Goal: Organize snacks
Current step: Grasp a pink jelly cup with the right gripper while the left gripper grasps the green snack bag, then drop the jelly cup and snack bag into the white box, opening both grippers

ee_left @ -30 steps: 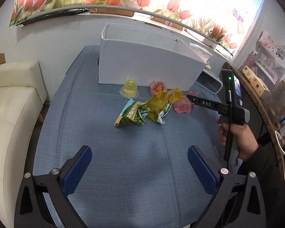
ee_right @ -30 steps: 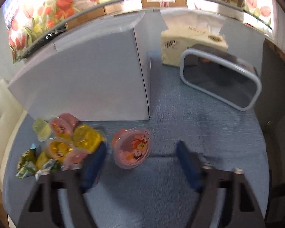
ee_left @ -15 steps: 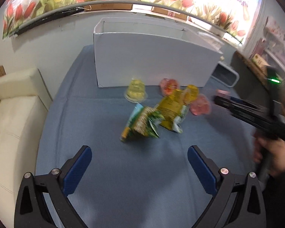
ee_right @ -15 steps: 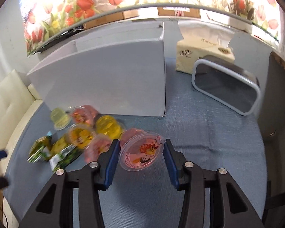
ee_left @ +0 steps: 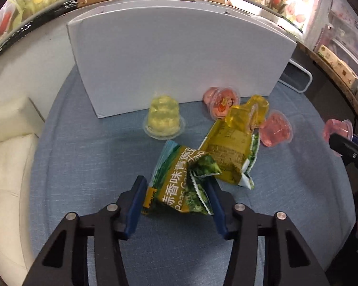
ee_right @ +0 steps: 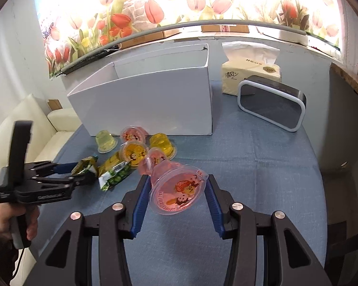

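My left gripper (ee_left: 177, 196) is shut on a green pea snack packet (ee_left: 179, 188) that lies on the blue table. A yellow packet (ee_left: 229, 152) leans against it. My right gripper (ee_right: 176, 196) is shut on a pink jelly cup (ee_right: 177, 190) and holds it above the table. Several more jelly cups lie in front of the open white box (ee_right: 150, 100): a pale green one (ee_left: 163, 119), a pink one (ee_left: 223, 100), a yellow one (ee_left: 256, 109) and another pink one (ee_left: 275, 131). The left gripper also shows in the right wrist view (ee_right: 83, 174).
A tissue pack (ee_right: 250, 76) and a dark speaker with a white rim (ee_right: 272, 104) stand right of the box. A cream sofa (ee_left: 7, 157) sits left of the table. Shelves with boxes (ee_left: 336, 62) are at the right.
My left gripper moved forward to the packets and closed on the green one. My right gripper closed on the pink jelly cup and lifted it up and back.
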Demonstrator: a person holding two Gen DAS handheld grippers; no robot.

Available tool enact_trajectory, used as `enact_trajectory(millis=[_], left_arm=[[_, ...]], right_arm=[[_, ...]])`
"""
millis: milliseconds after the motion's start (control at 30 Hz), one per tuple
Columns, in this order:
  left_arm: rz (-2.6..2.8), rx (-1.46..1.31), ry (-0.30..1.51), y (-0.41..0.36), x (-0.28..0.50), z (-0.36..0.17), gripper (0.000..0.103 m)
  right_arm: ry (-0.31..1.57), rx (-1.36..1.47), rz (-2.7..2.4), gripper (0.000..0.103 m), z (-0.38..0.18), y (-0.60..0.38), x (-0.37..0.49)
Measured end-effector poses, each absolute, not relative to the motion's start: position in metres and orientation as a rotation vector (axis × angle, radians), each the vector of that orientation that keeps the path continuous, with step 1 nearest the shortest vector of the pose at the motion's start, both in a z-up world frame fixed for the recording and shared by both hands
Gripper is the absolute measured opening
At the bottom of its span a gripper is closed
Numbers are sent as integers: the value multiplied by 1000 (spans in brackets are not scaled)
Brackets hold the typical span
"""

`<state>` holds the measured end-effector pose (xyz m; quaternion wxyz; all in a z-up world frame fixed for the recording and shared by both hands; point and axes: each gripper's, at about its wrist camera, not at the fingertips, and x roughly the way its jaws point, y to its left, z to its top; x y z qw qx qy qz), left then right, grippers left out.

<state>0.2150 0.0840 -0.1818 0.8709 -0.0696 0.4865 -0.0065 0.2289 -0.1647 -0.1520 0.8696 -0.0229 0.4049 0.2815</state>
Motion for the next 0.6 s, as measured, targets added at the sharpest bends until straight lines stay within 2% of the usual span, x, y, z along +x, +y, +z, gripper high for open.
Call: enact_trajectory(millis=[67, 400, 600], left_arm=[[-43, -172, 992, 85, 210, -177, 45], [-100, -233, 920, 88, 178, -141, 43], [-112, -213, 842, 85, 176, -97, 43]], right_arm=[[849, -41, 594, 50, -151, -165, 227], [827, -43, 632, 50, -139, -149, 217], [786, -31, 673, 50, -115, -137, 222]])
